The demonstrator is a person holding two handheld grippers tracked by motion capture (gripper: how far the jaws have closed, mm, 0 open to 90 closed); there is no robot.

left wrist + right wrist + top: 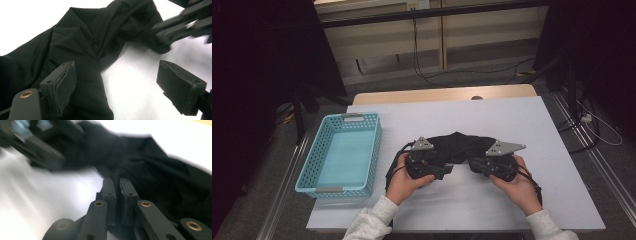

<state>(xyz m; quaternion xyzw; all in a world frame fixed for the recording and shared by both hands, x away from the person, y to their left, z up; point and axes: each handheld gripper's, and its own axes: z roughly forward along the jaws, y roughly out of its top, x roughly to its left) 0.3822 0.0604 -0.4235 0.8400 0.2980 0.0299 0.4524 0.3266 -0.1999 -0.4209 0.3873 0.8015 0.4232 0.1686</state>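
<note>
High view: a blue basket (pixel 343 152) sits at nine o'clock on the white worktop (pixel 512 125), nothing in it, no writing readable. A black cloth (pixel 457 145) lies crumpled at the centre, between both hands. The left hand-held gripper (pixel 115 82) stands wide, one jaw resting on cloth. The right hand-held gripper (pixel 117 200) is nearly closed at the cloth's edge; whether it pinches fabric I cannot tell.

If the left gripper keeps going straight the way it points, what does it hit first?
Most likely the black cloth: it lies bunched just ahead of the open left gripper, one jaw already over it.
</note>
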